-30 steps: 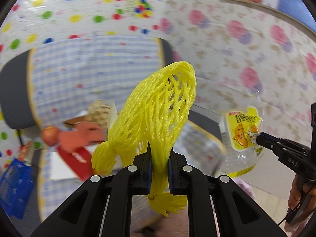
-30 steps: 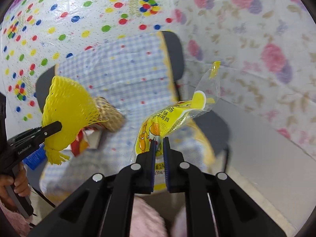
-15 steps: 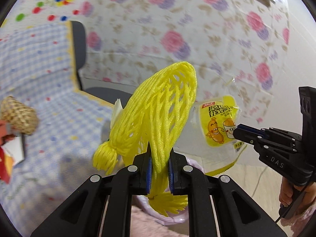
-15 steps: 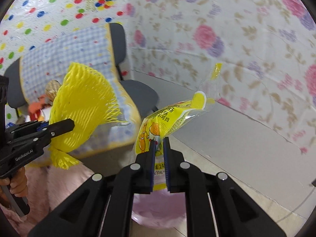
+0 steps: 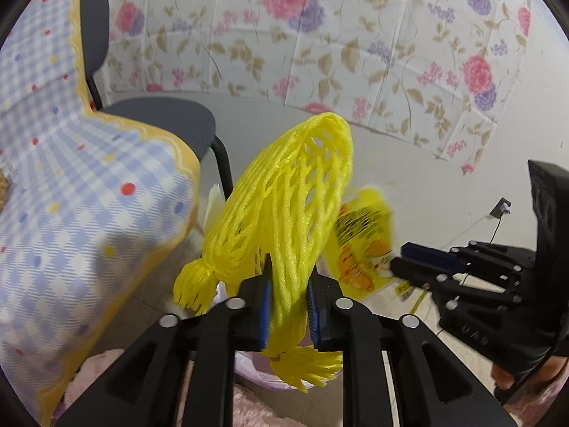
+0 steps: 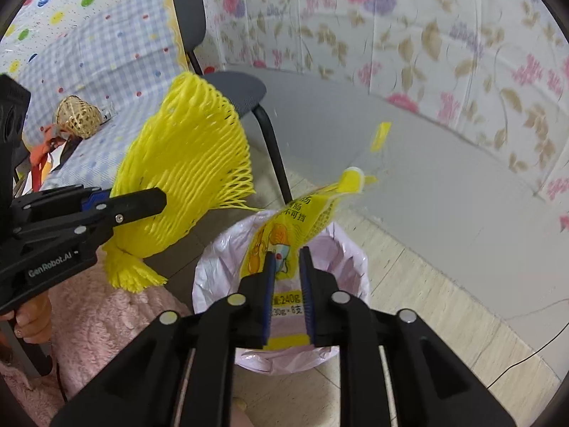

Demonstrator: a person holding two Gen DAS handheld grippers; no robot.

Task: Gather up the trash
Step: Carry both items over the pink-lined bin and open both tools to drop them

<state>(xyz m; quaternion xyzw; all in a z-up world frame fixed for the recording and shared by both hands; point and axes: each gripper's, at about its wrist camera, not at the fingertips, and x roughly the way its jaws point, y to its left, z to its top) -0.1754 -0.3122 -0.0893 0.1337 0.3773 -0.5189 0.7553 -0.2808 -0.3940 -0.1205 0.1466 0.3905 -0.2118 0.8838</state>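
Both grippers have swung off the checked tablecloth (image 6: 117, 53) and come down over the pink-lined trash bin (image 6: 220, 259); both sets of jaws have just been opening. Left gripper (image 5: 288, 302): jaws parted, yellow foam fruit net (image 5: 284, 213) between them, its neck filling the gap, so I can't tell if the pads still bite. Right gripper (image 6: 286, 295): pads visibly spread, yellow sausage wrapper (image 6: 284, 249) standing loose between them, directly above the bin mouth.

Step in hand looks like the drop. Wrapper is well placed; just spread wider and let it slide. Net is the risk: seen from the right wrist it hangs left of the rim, over the pink fluffy fabric (image 6: 106, 320), not the liner. I'd shift the left gripper toward the bin before letting go fully, and give a small shake since foam tends to snag on pads.

Pose: both tools pitched steeply down, side by side, left one's handle gripped by a hand (image 6: 30, 316) at frame edge.
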